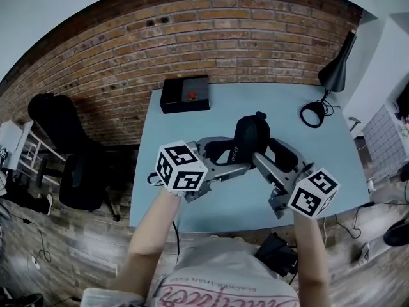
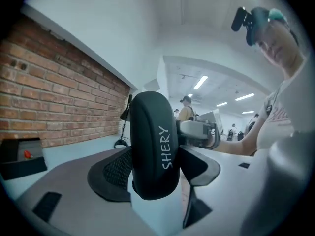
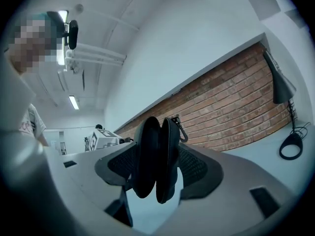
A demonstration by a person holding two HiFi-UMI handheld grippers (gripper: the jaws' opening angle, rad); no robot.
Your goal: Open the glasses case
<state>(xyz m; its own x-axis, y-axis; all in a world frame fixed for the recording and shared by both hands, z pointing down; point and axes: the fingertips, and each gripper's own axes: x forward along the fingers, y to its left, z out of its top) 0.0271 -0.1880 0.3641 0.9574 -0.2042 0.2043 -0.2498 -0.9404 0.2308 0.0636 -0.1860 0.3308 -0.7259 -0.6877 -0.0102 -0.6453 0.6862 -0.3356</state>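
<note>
A black box with a red button sat on the blue-grey table near a brick wall, a black desk lamp at its right end.

Above the table, the glasses case sits between left claw and right claw; box behind.

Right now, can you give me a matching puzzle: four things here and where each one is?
1 glasses case
2 black box
3 desk lamp
4 office chair

A on the floor, left of the table
B gripped between left gripper and right gripper
C table's far right corner
D table's far left, by the brick wall

Pairs: 1-B, 2-D, 3-C, 4-A
</note>
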